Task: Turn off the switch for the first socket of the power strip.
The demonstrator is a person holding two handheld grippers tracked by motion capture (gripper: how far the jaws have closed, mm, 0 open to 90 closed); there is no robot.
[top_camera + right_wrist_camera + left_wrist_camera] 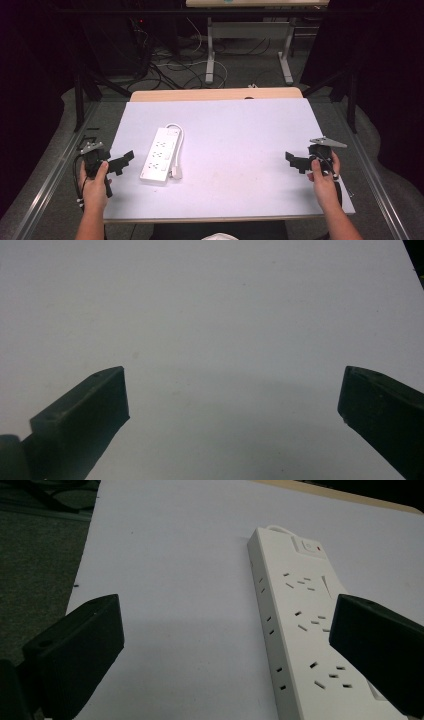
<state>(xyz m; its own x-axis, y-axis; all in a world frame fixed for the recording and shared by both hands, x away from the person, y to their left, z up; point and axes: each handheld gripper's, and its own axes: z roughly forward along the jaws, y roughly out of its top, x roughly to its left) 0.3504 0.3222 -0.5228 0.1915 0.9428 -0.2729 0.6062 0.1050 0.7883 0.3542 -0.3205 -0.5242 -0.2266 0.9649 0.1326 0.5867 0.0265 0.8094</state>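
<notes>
Two handheld black two-jaw grippers sit at opposite edges of the pale lilac-white tabletop point(240, 145), and between them, nearer the left, lies the long white plastic power strip point(160, 154). It lies flat, lengthways away from the person, its white cable point(176, 131) looping off the far end and coming back down its right side to a white plug point(176, 172) beside the near end. Over to the left gripper point(122, 161): its jaws are spread wide, holding nothing, aimed at the strip's near left corner and just short of it, not touching. From the left gripper view, the strip point(300, 625) runs up between the jaws, closer to the right-hand one, sockets in rows and a rocker switch with a red dot point(311, 547) at the far end. On the other side, the right gripper point(296, 161) hovers near the table's right edge, well apart from the strip, jaws also wide and empty. Its own view looks onto bare tabletop point(225, 330) between the two jaws.
</notes>
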